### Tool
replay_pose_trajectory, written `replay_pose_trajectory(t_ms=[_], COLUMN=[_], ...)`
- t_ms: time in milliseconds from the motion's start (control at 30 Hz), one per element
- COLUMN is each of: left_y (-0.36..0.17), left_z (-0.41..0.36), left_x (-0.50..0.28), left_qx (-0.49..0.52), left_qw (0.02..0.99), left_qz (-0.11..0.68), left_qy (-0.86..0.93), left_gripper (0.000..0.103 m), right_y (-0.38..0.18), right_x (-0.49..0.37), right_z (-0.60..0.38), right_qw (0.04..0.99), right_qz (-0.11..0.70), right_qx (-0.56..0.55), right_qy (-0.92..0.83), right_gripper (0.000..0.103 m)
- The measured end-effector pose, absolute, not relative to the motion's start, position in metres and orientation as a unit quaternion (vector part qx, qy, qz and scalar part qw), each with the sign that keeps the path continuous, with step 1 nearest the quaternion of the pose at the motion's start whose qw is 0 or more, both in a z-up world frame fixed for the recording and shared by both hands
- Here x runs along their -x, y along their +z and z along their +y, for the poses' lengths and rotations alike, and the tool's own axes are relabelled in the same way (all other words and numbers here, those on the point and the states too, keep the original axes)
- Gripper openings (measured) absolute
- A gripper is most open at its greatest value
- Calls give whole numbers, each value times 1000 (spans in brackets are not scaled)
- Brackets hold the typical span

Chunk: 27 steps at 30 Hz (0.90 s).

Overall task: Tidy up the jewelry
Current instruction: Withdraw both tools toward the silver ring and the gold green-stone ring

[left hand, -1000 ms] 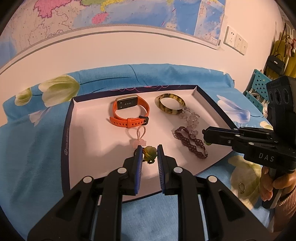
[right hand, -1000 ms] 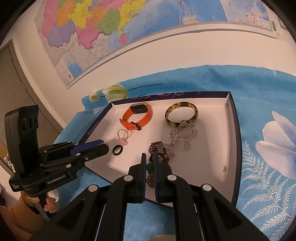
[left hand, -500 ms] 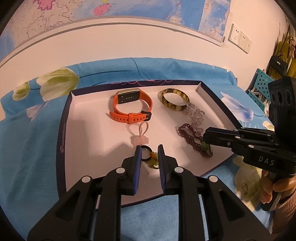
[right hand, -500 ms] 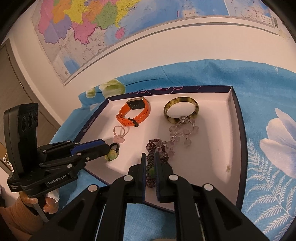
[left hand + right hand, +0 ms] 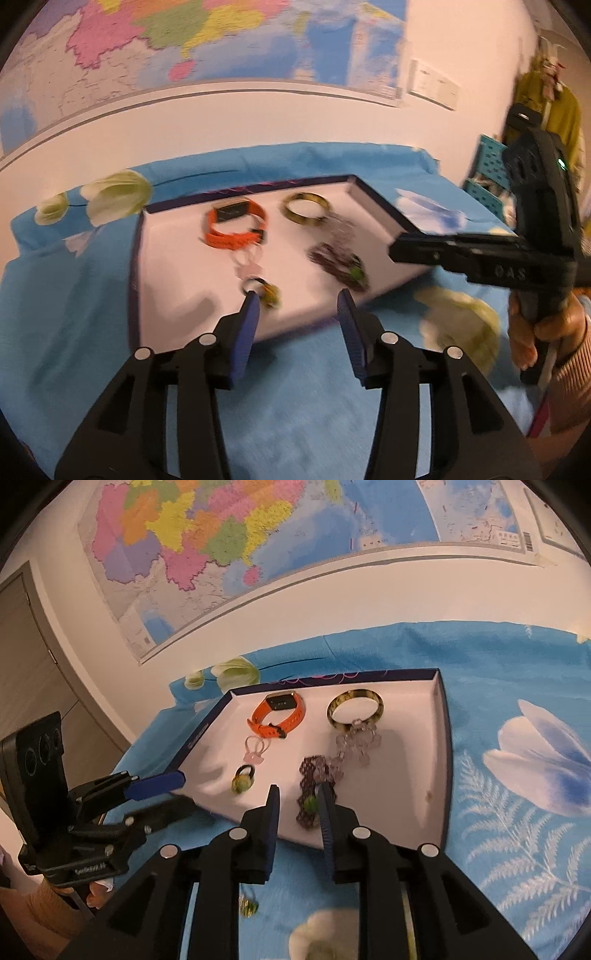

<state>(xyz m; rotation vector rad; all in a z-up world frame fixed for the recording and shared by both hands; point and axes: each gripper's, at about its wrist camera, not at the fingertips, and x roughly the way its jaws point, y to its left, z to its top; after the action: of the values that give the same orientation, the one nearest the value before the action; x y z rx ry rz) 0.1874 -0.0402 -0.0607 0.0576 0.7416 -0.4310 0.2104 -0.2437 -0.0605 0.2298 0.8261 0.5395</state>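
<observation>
While both grippers hover at the near edge, the shallow white tray (image 5: 437,738) sits on a blue floral cloth (image 5: 517,686) and carries all the jewelry seen inside it. Largest pieces lie at the far end: an orange watch (image 5: 277,716) and, beside it, a tortoiseshell bangle (image 5: 355,706), with a clear bead bracelet (image 5: 356,743) touching the bangle's near side. A dark beaded bracelet (image 5: 312,790) with a green bead lies toward the near rim; a pink charm loop (image 5: 254,748) and a small black ring with a green bead (image 5: 242,778) lie left of it. Left gripper (image 5: 297,301): jaws opening, about half spread, nothing between them; the ring rests on the tray just by the left fingertip. Right gripper (image 5: 298,796): jaws opening, a narrow gap, the dark bracelet's green bead just at the right finger, not clamped as far as the view shows. Risk: a pad snagging the bracelet on withdrawal would drag it over the rim; the left fingertip could nudge the ring.
</observation>
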Motion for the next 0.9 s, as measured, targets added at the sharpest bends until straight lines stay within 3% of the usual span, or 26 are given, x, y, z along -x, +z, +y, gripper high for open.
replay_pose_trajectory(t_ms=[100,367,900], left_y=[-65,-90,-92], left_z=[-51,-81,-61], left_x=[-171,-151,-141], left_qx=[-38,-58,-35], left_qw=[902,873,879], left_qz=[361,393,407], left_qy=[-236,-283,-248], left_gripper=[50,53,53], right_y=[-61,-83,-96], right_x=[-194,-156,-120], right_z=[-250,-258,-223], right_qw=[877,870,848], right_qz=[398,432,445], right_qx=[-97,-68,-37], right_qy=[249,229,285], right_gripper=[32,39,40])
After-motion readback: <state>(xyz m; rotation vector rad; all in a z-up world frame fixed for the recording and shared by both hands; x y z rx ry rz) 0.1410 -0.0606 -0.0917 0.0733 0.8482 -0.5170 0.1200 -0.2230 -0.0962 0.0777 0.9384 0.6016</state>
